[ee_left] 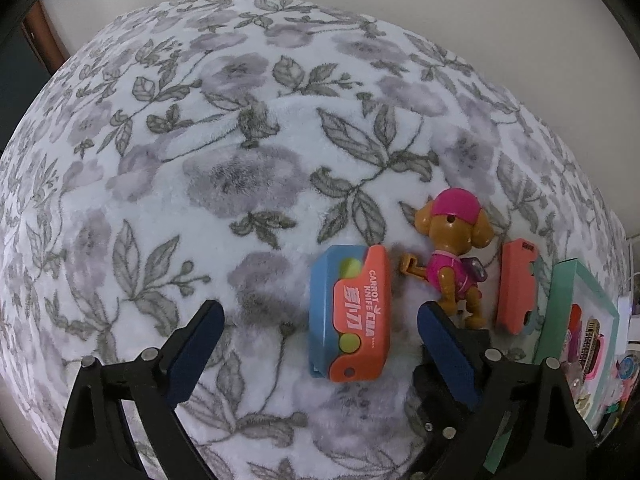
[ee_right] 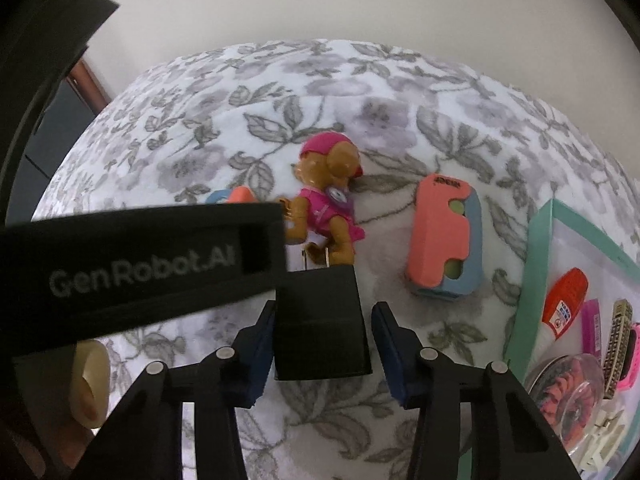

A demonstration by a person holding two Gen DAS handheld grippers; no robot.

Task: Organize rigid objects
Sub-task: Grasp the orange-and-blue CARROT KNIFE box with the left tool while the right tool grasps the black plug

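Floral fleece blanket under a pale wall. L gripper, jaws spread wide, hovers w/ the blue-orange knife toy between them, lower centre, untouched. R gripper brackets a black block at bottom centre; left pad touching, right pad apart, so not pinched. Dog figure mid-frame, teal box at right edge. Tip: centre on the toy's long sides before closing.
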